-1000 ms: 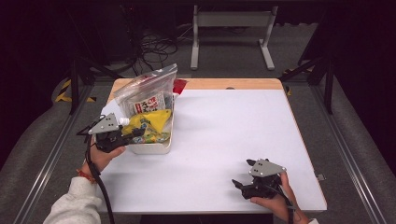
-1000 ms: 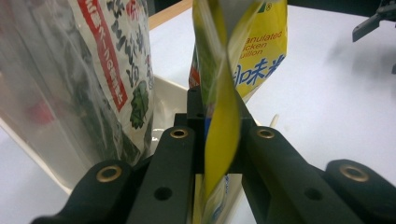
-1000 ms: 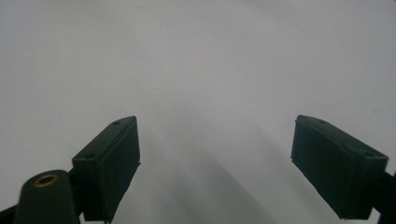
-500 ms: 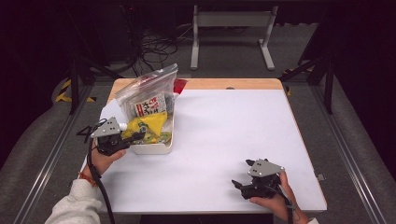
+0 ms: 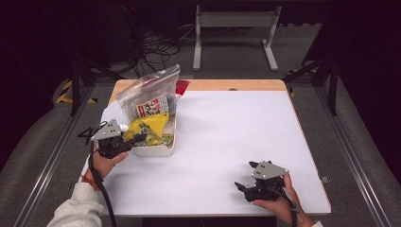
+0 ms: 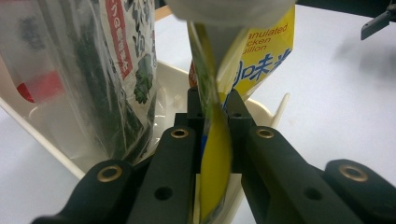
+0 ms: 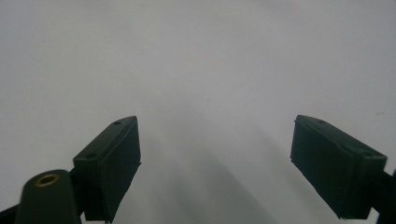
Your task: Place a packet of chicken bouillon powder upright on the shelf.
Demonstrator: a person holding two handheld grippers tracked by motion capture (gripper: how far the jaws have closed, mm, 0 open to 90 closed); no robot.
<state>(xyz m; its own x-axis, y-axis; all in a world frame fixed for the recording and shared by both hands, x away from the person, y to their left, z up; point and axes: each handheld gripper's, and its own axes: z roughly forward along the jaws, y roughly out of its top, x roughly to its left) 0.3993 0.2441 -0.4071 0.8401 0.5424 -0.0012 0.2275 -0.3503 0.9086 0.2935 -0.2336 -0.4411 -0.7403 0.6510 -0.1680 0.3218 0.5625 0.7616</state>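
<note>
My left gripper [image 5: 138, 138] sits at the near left side of a white tray [image 5: 156, 151], shut on the lower edge of a yellow bouillon packet [image 5: 152, 124]. In the left gripper view the black jaws [image 6: 215, 100] pinch the packet [image 6: 268, 51], which rises tilted out of the tray. Beside it a clear zip bag [image 5: 150, 90] holding a seaweed pack [image 6: 126, 56] stands upright in the tray. My right gripper [image 5: 245, 176] rests on the white table near the front right, open. Between its jaws [image 7: 215, 121] lies only bare table.
The tray stands at the table's [image 5: 227, 132] far left. A red item [image 5: 182, 86] lies behind it by the wooden back edge. Rails and a metal stand [image 5: 231, 28] lie beyond the table. The right gripper's tip [image 6: 378, 23] shows far off in the left gripper view.
My left gripper has slipped slightly toward the near edge, still pinching the yellow packet. The right gripper has stayed put.
</note>
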